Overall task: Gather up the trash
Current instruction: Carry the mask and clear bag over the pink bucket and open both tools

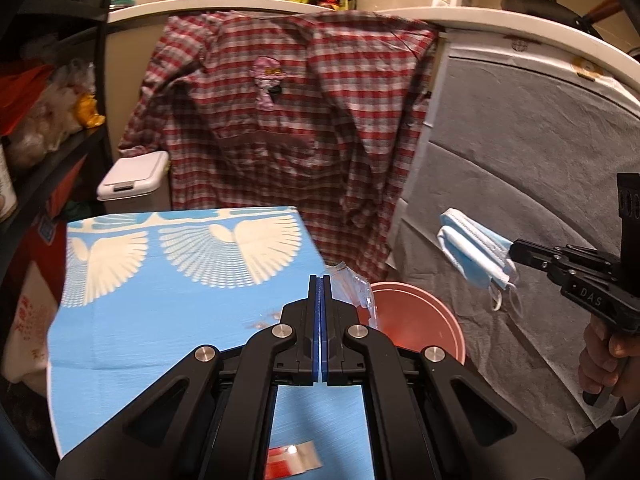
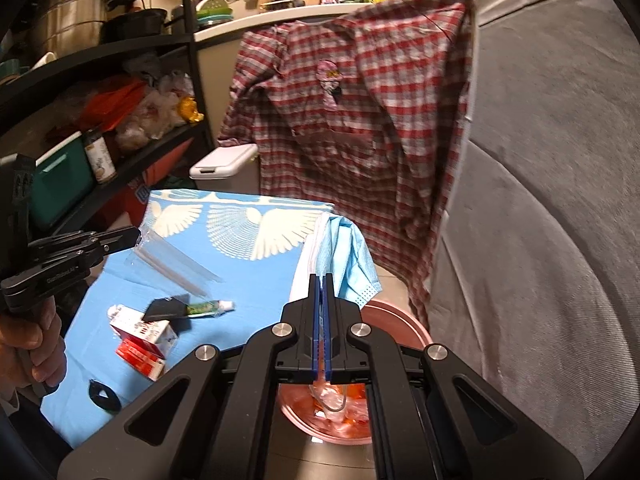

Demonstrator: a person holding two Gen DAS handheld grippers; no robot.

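My left gripper (image 1: 320,280) is shut on a clear plastic bag (image 1: 354,288), held over the right edge of the table with the blue cloth (image 1: 160,320); the bag also shows in the right wrist view (image 2: 176,264). My right gripper (image 2: 320,280) is shut on a blue face mask (image 2: 344,256) and holds it above the pink bin (image 2: 404,326). The mask (image 1: 472,248) and the bin (image 1: 420,316) also show in the left wrist view. Trash lies inside the bin.
On the table lie red-and-white cartons (image 2: 140,340), a small tube (image 2: 208,307), a black piece (image 2: 166,307) and a black clip (image 2: 103,396). A white lidded bin (image 1: 132,176) stands behind. A plaid shirt (image 1: 280,120) hangs from the counter. Grey fabric (image 2: 540,200) covers the right.
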